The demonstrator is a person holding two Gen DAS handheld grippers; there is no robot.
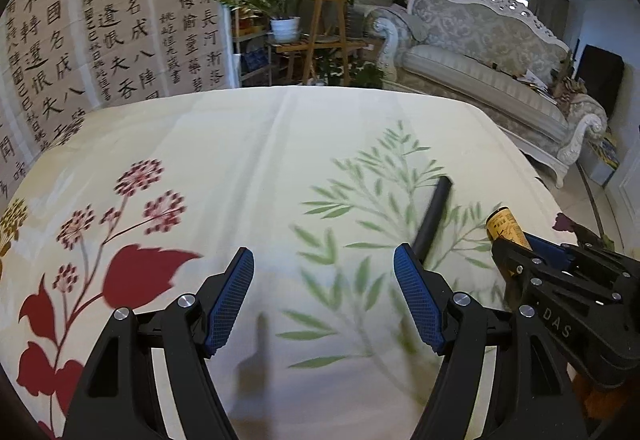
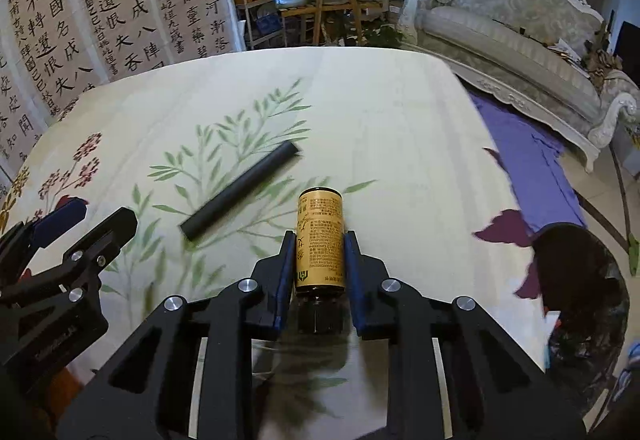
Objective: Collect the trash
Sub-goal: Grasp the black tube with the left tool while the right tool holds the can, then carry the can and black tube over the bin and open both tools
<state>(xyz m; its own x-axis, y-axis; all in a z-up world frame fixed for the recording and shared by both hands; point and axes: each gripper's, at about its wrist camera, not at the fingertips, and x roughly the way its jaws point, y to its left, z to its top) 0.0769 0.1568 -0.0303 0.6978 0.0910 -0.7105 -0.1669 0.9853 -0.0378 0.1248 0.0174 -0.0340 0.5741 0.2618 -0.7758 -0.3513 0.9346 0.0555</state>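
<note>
My right gripper [image 2: 319, 240] is shut on a small dark bottle with a yellow label [image 2: 320, 236], held above the floral tablecloth; the bottle also shows in the left wrist view [image 1: 507, 226] between the right gripper's fingers [image 1: 520, 246]. A black tube [image 2: 240, 190] lies on the cloth ahead and left of the bottle; in the left wrist view it [image 1: 434, 214] lies just beyond my left gripper's right finger. My left gripper [image 1: 324, 260] is open and empty above the cloth; it also shows in the right wrist view [image 2: 86, 216] at the left.
The table [image 1: 240, 128] has a cream cloth with red flowers and green leaves. A dark bin opening [image 2: 576, 268] sits low beyond the table's right edge, near a purple cloth [image 2: 524, 148]. A sofa [image 1: 488, 52], plant stands [image 1: 324, 36] and calligraphy screens [image 1: 112, 12] stand behind.
</note>
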